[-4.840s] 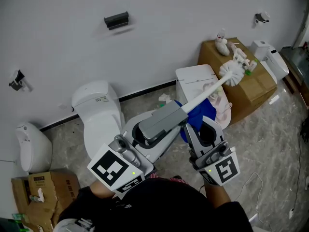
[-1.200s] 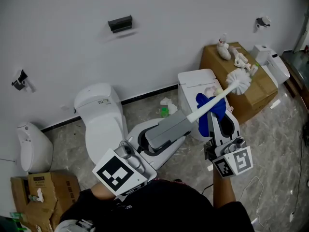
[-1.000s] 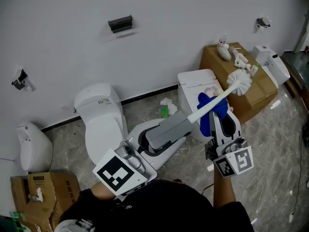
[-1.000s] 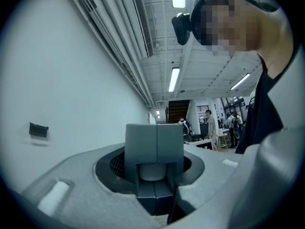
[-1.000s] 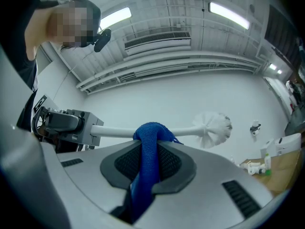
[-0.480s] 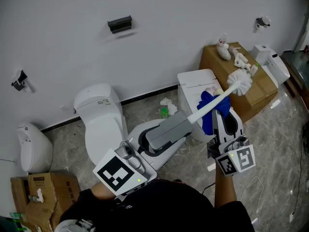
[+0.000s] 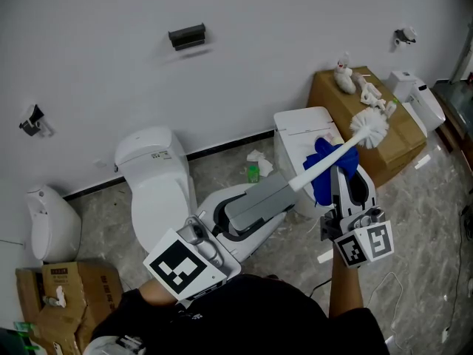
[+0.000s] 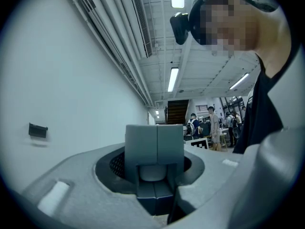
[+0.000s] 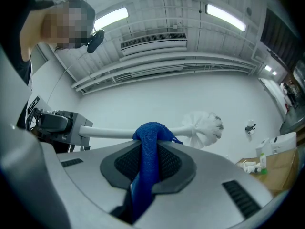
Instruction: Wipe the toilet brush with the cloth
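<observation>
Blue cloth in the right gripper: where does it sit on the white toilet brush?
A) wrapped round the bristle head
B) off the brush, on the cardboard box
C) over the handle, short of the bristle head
C: the right gripper view shows the blue cloth, pinched in the right gripper, folded over the handle of the white toilet brush, with the bristle head bare beyond it.

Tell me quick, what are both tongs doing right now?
Left tongs: closed on the toilet brush.
Right tongs: closed on the blue cloth.
</observation>
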`<state>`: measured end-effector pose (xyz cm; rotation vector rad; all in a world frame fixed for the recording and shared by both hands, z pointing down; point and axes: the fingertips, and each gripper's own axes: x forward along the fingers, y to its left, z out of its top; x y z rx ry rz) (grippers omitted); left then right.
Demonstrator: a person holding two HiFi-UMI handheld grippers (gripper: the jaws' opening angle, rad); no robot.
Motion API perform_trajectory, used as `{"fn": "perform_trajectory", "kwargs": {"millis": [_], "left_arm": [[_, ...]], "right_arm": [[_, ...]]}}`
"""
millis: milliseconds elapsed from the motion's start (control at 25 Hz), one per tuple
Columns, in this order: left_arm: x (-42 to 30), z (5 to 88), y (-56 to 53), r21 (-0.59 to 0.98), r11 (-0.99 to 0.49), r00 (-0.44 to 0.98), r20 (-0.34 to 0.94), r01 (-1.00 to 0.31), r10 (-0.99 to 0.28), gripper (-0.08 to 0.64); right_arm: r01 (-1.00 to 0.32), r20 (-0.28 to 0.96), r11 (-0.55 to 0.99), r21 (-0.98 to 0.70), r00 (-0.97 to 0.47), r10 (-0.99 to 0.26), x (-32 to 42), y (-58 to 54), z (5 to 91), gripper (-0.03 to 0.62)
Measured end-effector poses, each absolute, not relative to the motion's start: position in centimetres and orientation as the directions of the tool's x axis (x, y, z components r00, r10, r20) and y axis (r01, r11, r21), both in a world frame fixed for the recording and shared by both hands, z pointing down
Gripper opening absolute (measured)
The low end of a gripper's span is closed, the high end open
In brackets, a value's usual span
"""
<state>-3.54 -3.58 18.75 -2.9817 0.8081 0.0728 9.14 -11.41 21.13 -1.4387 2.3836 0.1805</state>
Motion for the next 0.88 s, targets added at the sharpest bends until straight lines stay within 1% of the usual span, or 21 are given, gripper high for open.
{"fn": "perform_trajectory", "kwargs": {"millis": [880], "left_arm": [[-2.8, 19.1, -2.4, -0.038, -0.881, 0.882, -0.042, -0.471, -0.470, 0.161]], "right_arm": [[-0.911, -0.347, 0.392, -0.130, -0.329, -0.878, 12.5, -11.3, 21.4, 0.064]]}}
